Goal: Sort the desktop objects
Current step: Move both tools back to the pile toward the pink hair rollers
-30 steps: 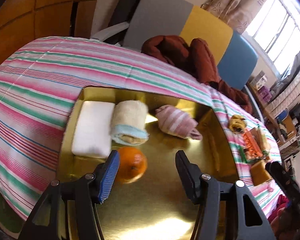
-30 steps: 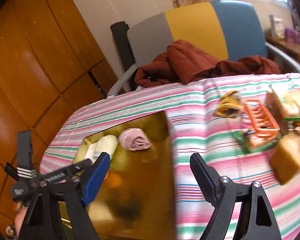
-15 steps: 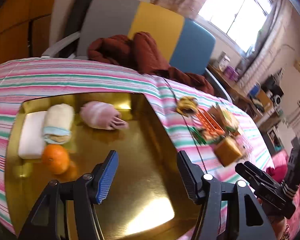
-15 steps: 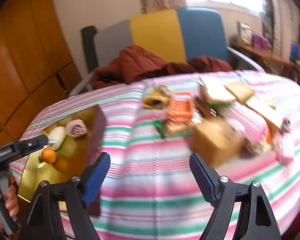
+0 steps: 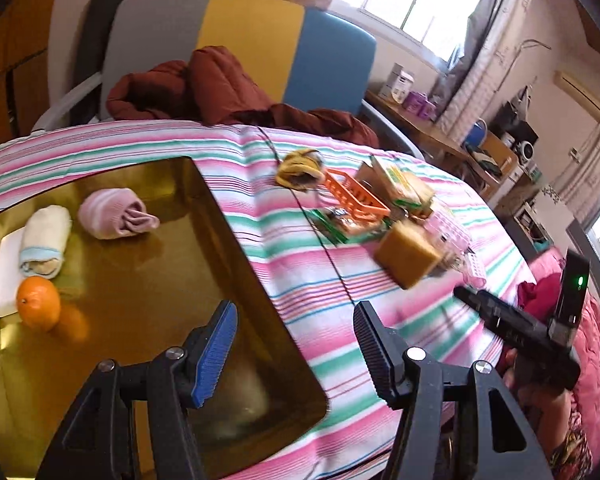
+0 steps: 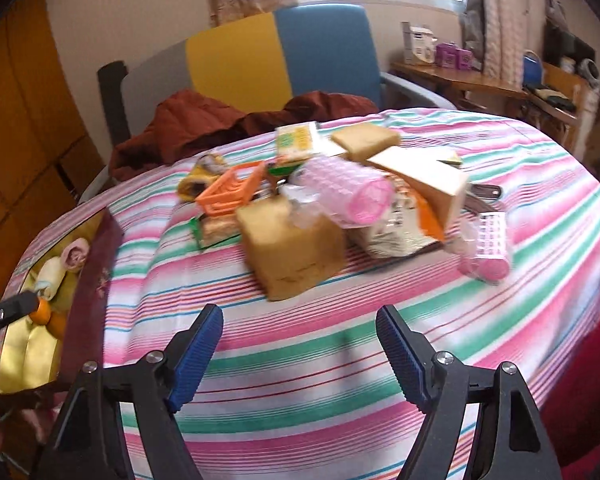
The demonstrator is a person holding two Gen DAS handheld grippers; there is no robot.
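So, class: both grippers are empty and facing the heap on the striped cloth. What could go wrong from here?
1. The pink mesh roller rests on top of the tan cardboard box; lifting the box would probably send it rolling.
2. The orange plastic basket leans among packets, so pulling it may drag its neighbours.
3. The right gripper, jaws just closing with nothing between them, and the left gripper point towards the same heap and might collide.

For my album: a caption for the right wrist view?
Open right tongs hover before a heap led by a tan box.
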